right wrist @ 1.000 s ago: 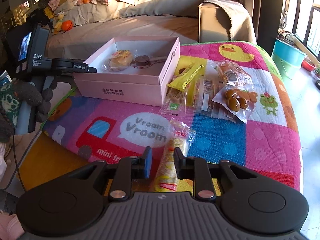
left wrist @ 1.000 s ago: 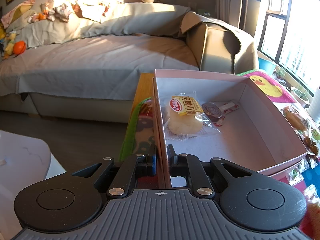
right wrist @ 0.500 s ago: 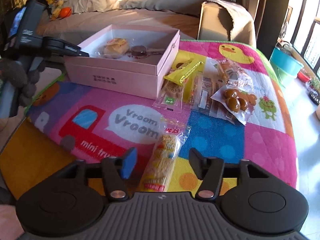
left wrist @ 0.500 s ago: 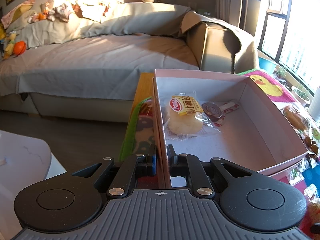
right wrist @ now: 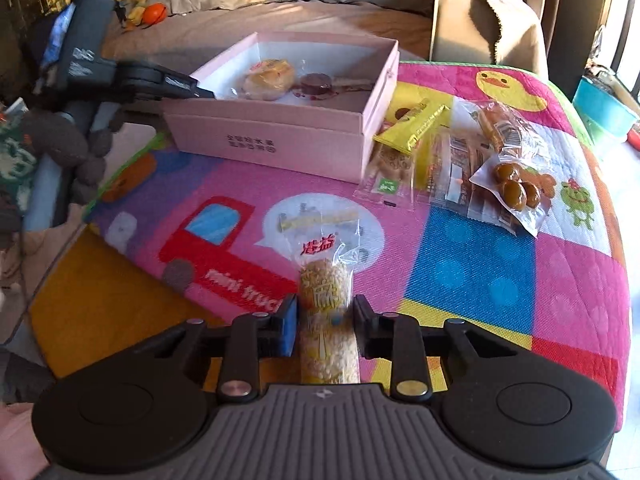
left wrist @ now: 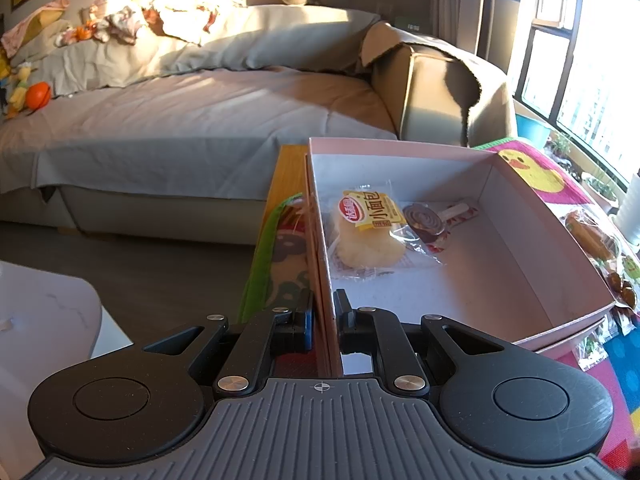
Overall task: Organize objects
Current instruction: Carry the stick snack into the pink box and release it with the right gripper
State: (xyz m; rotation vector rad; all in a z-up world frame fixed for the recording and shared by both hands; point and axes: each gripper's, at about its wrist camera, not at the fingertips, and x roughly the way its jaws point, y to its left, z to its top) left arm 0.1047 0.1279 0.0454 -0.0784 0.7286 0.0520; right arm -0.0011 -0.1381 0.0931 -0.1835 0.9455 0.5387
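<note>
**Pink box pinched at its wall, puffed-rice roll between the right claw's fingers**

The left claw (left wrist: 323,316) is seen nearly closed on the near left wall of the pink box (left wrist: 516,236); one finger is set outside the wall and one inside, both pressed against the cardboard. In the right wrist view the same claw (right wrist: 202,94) is found at the box's (right wrist: 280,140) left near corner. Inside the box a wrapped small bread (left wrist: 370,232) with a yellow label is laid toward the left wall; just right of it, touching its wrapper, a wrapped chocolate swirl lollipop (left wrist: 424,220) is laid with its stick pointed to the far right.

The right claw (right wrist: 325,320) is held partly open around the puffed-rice roll (right wrist: 326,312); the roll in its clear wrapper is lined up along the fingers, with its printed end pointed away toward the box; the blue pad on the left is seen touching the wrapper, while contact on the right finger cannot be told for sure.

The box is set on a colourful play mat (right wrist: 472,264) spread over the desk (right wrist: 92,300); to the right of the box a loose cluster of snack packets (right wrist: 460,160) is spread, among them a yellow packet (right wrist: 412,128) leaned against the box's right wall and a packet of brown round pieces (right wrist: 514,192) at the near right. A grey-covered sofa (left wrist: 192,128) is seen beyond the desk.
</note>
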